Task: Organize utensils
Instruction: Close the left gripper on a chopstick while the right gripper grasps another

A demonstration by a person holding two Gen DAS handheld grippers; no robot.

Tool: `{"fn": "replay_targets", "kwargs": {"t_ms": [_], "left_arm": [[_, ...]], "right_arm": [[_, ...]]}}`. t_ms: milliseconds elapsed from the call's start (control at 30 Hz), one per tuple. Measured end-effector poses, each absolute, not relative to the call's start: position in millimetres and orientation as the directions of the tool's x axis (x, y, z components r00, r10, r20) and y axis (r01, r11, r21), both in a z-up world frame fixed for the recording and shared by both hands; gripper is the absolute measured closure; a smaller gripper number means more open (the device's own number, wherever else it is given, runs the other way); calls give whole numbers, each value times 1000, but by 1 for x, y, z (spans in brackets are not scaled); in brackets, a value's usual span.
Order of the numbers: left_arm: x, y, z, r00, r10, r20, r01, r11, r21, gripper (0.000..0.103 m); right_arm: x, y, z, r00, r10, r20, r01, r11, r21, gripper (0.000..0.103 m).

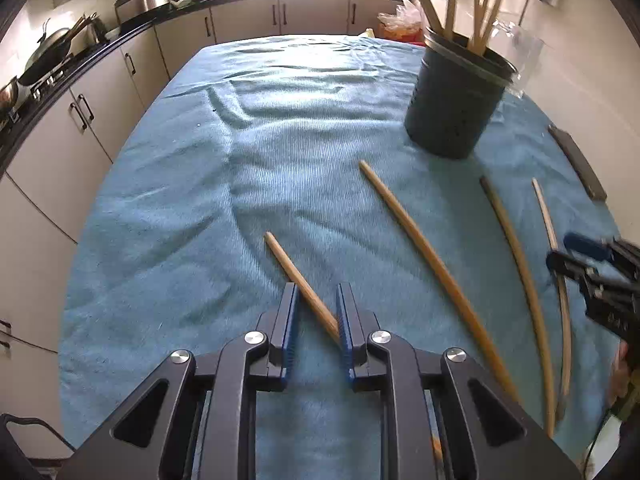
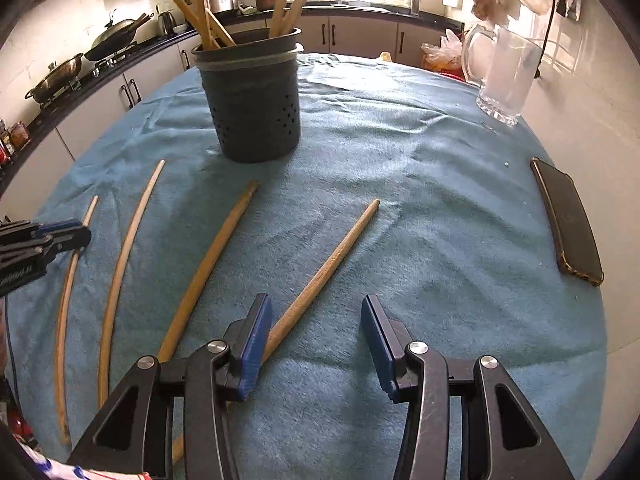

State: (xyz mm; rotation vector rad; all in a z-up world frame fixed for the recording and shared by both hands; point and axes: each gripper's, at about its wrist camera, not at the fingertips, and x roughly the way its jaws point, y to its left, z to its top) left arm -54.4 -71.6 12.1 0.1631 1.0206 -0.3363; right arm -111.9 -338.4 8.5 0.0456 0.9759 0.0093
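Note:
Several wooden sticks lie side by side on the blue cloth [image 1: 200,208]. A dark perforated holder [image 1: 452,92] [image 2: 256,108] stands behind them with more sticks upright in it. My left gripper [image 1: 318,292] [image 2: 82,231] is low over the leftmost stick [image 1: 296,276] [image 2: 66,300]. Its jaws are narrowly parted and the stick crosses the gap at a slant, flat on the cloth and against the right pad. My right gripper [image 2: 316,308] [image 1: 560,249] is open wide over the rightmost stick [image 2: 332,256] [image 1: 550,224], whose near end runs under its left finger.
Two more sticks [image 2: 120,272] [image 2: 208,264] lie between the grippers. A dark phone [image 2: 568,220] lies at the cloth's right edge, and a glass jug [image 2: 504,76] stands at the far right by the wall. Kitchen counters with pans ring the table on the left and at the back.

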Motion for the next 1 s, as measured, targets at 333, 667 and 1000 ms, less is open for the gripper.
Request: {"fn": "replay_targets", "kwargs": {"t_ms": [333, 667, 1000], "left_arm": [[-43, -90, 10, 418, -334, -845, 378, 909, -173, 95], [-28, -80, 12, 376, -324, -868, 365, 913, -182, 94], [-12, -100, 13, 385, -309, -870, 396, 907, -147, 94]], "right_arm": [[-93, -378, 12, 510, 105, -854, 93, 980, 176, 71], [-59, -392, 12, 473, 72, -878, 116, 983, 143, 72], [-31, -391, 12, 439, 20, -898, 152, 984, 96, 79]]}}
